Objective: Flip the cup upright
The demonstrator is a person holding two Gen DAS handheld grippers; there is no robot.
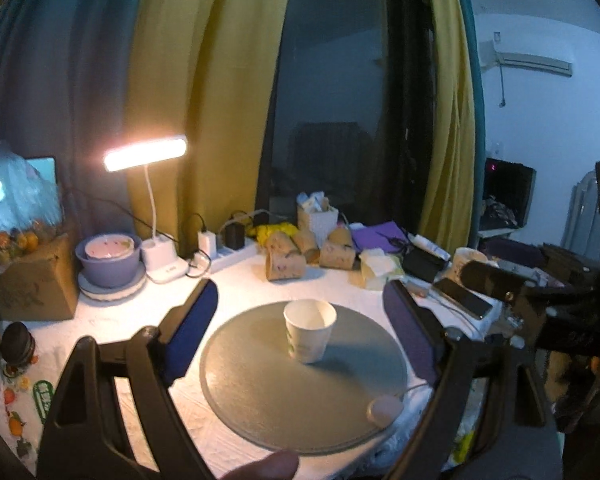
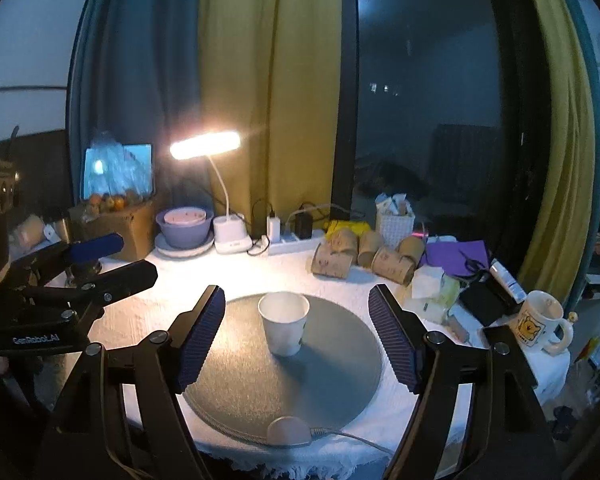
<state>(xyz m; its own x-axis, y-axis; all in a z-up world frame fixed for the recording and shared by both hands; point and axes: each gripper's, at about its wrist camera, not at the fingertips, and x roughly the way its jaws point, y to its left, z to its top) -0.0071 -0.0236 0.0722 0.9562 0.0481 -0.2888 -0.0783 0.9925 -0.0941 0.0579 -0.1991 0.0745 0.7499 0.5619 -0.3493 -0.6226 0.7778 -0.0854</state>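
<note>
A white paper cup (image 1: 309,334) stands upright, mouth up, on a round grey mat (image 1: 260,392). It also shows in the right wrist view (image 2: 284,329) on the same mat (image 2: 332,384). My left gripper (image 1: 300,320) is open and empty, its blue pads wide apart on either side of the cup, short of it. My right gripper (image 2: 296,328) is open and empty too, pads flanking the cup without touching. The left gripper also shows at the left of the right wrist view (image 2: 116,256), and the right gripper at the right of the left wrist view (image 1: 480,276).
A lit desk lamp (image 2: 206,145), a purple bowl (image 2: 184,226), a power strip (image 2: 296,242), lying brown paper cups (image 2: 364,256), a white basket (image 2: 395,222), a bear mug (image 2: 540,322), a phone (image 1: 466,300) and a cardboard box (image 1: 28,280) ring the white-clothed table. A small puck with a cable (image 2: 289,432) sits at the mat's near edge.
</note>
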